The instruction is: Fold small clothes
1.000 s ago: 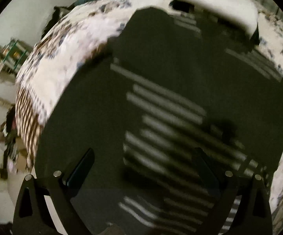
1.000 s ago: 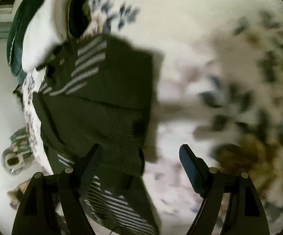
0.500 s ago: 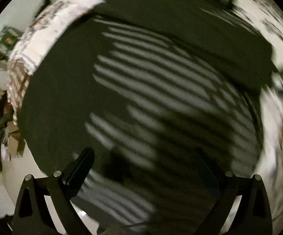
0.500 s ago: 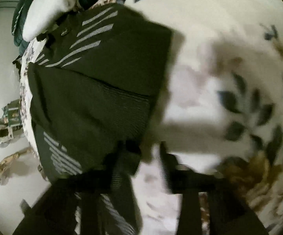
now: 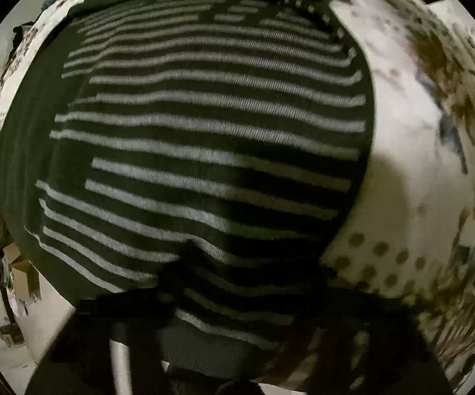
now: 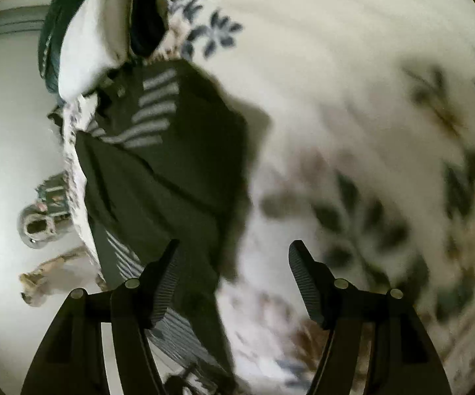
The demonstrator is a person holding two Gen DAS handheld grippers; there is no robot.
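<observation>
On the bed (image 6: 352, 65), right gripper (image 6: 234, 283) has reopened wide beside the striped shirt (image 5: 204, 138), while the blurry left gripper (image 5: 237, 312) has probably pinched its hem.

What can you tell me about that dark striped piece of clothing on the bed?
The striped garment is a dark, soft knit with pale grey horizontal bands. It lies spread on a floral bedspread, one plain dark panel folded over the stripes in the right wrist view. Its near edge bunches at the blurred left gripper; the open right gripper hovers beside it.
</observation>
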